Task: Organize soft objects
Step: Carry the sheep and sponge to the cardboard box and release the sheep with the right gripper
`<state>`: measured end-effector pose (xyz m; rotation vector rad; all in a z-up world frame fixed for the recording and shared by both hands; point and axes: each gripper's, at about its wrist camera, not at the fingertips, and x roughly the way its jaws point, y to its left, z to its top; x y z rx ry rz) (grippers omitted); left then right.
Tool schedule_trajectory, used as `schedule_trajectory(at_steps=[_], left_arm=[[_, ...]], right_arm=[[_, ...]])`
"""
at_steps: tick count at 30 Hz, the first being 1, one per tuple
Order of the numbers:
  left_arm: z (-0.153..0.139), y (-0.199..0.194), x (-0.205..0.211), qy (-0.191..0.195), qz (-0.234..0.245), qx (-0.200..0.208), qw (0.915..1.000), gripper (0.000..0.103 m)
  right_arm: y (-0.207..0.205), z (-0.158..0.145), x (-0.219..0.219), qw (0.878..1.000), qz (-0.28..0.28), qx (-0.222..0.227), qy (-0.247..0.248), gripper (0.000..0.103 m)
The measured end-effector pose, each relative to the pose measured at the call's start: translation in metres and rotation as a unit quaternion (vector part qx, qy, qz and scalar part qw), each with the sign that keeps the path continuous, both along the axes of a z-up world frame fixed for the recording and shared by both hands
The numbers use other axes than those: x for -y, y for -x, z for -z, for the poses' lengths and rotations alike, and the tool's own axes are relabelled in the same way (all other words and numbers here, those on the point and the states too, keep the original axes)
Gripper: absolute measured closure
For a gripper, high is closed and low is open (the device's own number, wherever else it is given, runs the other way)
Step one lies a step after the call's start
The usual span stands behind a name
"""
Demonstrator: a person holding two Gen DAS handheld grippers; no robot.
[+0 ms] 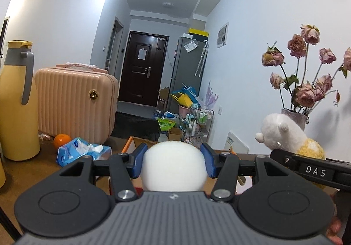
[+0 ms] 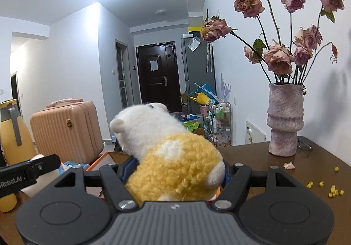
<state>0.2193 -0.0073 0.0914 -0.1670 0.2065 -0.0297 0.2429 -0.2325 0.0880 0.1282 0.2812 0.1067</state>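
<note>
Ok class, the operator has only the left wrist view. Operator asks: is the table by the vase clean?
Observer: No, yellow crumbs lie on the table near the vase.
Operator: Anything else fallen?
Observer: One petal lies in front of the vase.
Operator: And the toy's back?
Observer: The toy has a white patch on its yellow back.
</note>
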Motion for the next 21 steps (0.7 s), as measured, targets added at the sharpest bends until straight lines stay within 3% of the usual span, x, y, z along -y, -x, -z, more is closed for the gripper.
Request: schedule_trajectory(at_steps=[21], left_arm=[[0.0, -0.093, -0.009, -0.002, -0.024, -0.014, 0.9996, 0.049]], right_arm=[[-0.098, 0.0, 0.002, 0.999, 0.003, -0.039, 0.02, 0.033]])
